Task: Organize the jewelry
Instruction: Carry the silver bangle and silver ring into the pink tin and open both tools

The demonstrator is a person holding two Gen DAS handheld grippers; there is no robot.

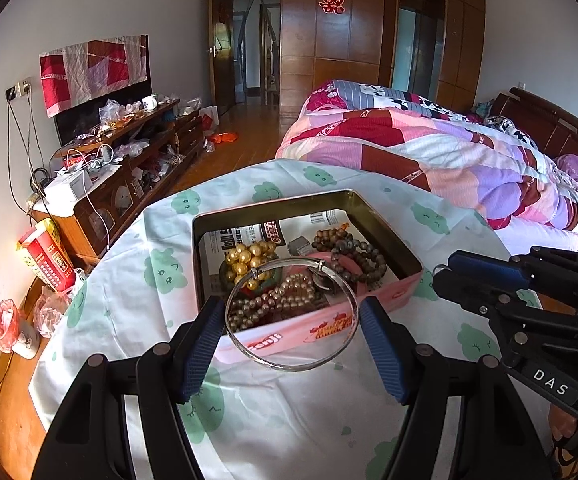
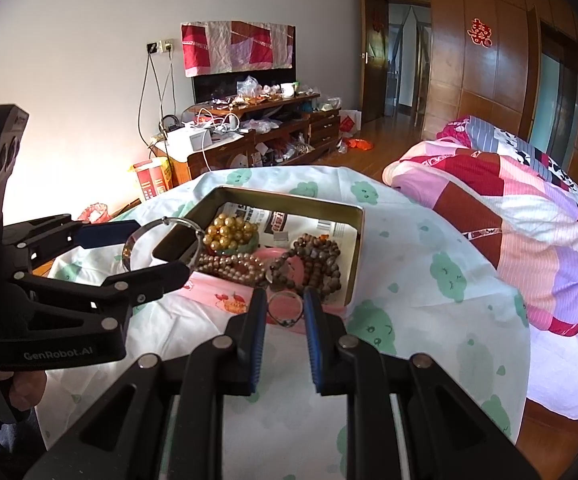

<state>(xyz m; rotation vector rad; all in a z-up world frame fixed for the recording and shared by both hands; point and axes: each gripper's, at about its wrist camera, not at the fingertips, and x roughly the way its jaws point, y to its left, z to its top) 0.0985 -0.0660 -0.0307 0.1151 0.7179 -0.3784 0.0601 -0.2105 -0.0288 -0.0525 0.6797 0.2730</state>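
The left gripper (image 1: 292, 320) clamps a silver bangle (image 1: 291, 316) just above the near wall of the tin (image 1: 389, 240). The right gripper (image 2: 285, 312) pinches a small ring (image 2: 285, 309) there too. Next, I judge, both are released inside. Far beads (image 1: 353, 254) tangle indistinctly.

Both tools are matte black plastic with ribbed blue pads and round silver screws. The left gripper (image 2: 147, 250) carries "GenRobot.AI" lettering; the right gripper (image 1: 443, 278) has white "DAS" tiles.
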